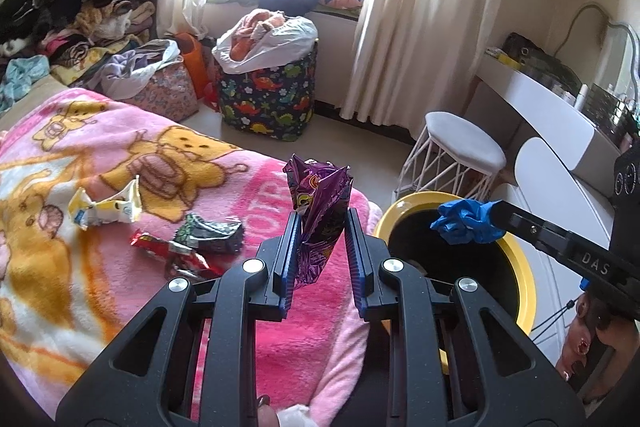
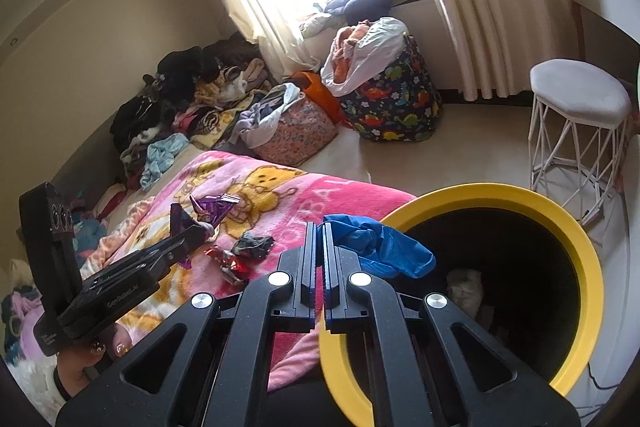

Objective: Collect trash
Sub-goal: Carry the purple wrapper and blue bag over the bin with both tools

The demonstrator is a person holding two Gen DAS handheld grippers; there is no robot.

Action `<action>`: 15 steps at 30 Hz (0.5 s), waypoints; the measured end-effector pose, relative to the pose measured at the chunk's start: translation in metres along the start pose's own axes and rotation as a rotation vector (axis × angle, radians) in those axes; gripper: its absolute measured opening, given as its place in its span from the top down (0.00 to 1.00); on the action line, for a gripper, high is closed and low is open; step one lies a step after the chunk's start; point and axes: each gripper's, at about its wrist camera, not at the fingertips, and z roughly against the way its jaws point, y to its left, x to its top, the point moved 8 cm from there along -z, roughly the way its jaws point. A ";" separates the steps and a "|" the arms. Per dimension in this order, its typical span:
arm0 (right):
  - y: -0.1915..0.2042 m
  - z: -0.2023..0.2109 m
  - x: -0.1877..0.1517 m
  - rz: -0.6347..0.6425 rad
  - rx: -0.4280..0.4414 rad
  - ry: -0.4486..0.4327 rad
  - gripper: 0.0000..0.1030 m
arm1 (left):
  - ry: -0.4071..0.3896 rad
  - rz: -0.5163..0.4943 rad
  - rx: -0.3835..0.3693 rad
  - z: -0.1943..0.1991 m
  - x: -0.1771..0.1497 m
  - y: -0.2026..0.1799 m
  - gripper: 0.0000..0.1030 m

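My left gripper is shut on a crumpled purple snack bag, which stands upright between the blue pads above the pink blanket. My right gripper is shut on a crumpled blue glove, held over the near rim of the yellow trash bin; in the left wrist view the blue glove hangs above the bin. On the blanket lie a white-yellow wrapper, a red wrapper and a dark wrapper.
A white stool stands beyond the bin, a white desk to its right. A dinosaur-print basket full of clothes and a floral bag sit on the floor by the curtains. Clothes are piled at the bed's far end.
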 end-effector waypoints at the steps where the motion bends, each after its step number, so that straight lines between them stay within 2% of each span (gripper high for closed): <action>1: -0.003 0.001 0.000 -0.005 -0.003 -0.002 0.97 | 0.001 -0.005 -0.004 0.000 -0.001 -0.003 0.84; 15: -0.040 0.013 -0.002 -0.079 -0.069 -0.026 0.97 | 0.024 -0.070 -0.061 -0.007 -0.006 -0.041 0.84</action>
